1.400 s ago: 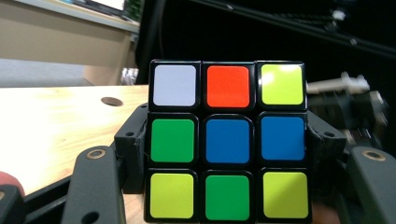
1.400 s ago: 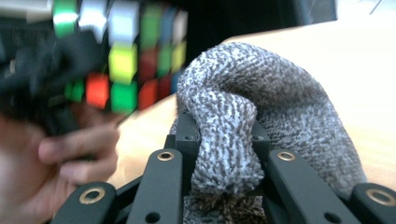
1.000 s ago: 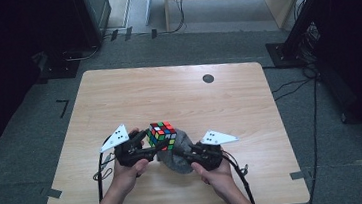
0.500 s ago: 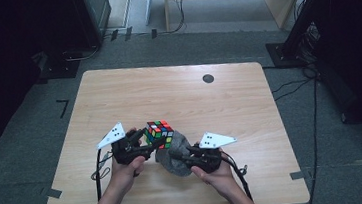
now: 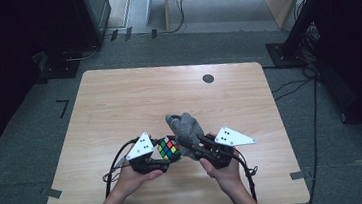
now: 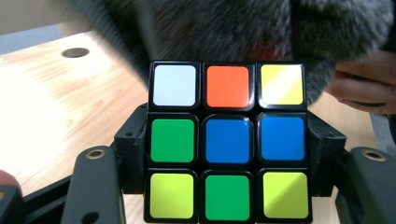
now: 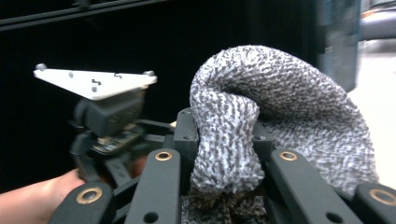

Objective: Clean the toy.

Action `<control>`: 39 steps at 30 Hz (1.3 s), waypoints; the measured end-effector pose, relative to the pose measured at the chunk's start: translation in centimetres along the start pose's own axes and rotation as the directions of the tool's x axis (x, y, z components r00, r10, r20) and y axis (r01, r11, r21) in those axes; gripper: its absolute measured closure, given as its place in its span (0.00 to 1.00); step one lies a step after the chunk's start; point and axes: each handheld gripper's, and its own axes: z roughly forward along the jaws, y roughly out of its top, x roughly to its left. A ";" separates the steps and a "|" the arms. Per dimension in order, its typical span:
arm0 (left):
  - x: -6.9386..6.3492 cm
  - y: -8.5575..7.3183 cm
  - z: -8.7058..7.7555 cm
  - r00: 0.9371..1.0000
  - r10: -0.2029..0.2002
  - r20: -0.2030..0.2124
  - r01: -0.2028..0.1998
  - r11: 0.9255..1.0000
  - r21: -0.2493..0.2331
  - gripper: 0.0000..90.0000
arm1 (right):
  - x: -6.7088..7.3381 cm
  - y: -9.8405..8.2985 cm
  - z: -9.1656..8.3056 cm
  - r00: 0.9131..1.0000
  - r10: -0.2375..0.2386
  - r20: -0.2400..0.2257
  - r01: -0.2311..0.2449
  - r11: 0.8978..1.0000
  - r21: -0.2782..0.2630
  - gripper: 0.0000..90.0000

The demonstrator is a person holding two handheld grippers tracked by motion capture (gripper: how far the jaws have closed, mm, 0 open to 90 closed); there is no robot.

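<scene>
The Rubik's cube [image 6: 227, 141] sits clamped between the jaws of the left hand-held gripper [image 5: 162, 159], held just above the near part of the bench [image 5: 119, 108], one scrambled face turned toward that gripper's camera. Just beside it, and partly draped over its far top edge in the left gripper view, hangs the grey knitted cloth [image 5: 186, 129], a thick speckled fabric bunched into a fold. The right hand-held gripper [image 5: 193, 146] is closed tight on the cloth's lower fold, and the free bulk rises and flops above the jaws.

The main risk, as I judge it, lies in the grip on the cube: the jaws press only on two opposite sides, so a rub from the cloth could twist a layer or lever the cube out, dropping it onto the bench. The cloth is pinched at one fold alone, so a pull across the cube's edges could drag it loose, or the floppy part could miss the face it is meant for. The two grippers also sit close together, so a careless sweep could knock their jaws or grey plates against each other.
</scene>
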 end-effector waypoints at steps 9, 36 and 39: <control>2.1 0.4 -2.1 0.990 -0.138 0.020 0.139 0.984 -0.110 0.38 | -4.0 -1.5 -0.5 0.974 0.101 0.202 -0.113 0.992 0.049 0.78; 4.2 0.5 -3.1 0.953 -0.299 -0.052 0.292 0.950 -0.109 0.38 | -1.7 -2.0 1.4 0.969 -0.240 0.054 0.233 0.967 0.102 0.38; 4.1 0.7 -2.9 0.955 -0.293 -0.039 0.288 0.952 -0.101 0.38 | -1.0 -2.5 1.9 0.952 -0.305 0.037 0.300 0.949 0.098 0.37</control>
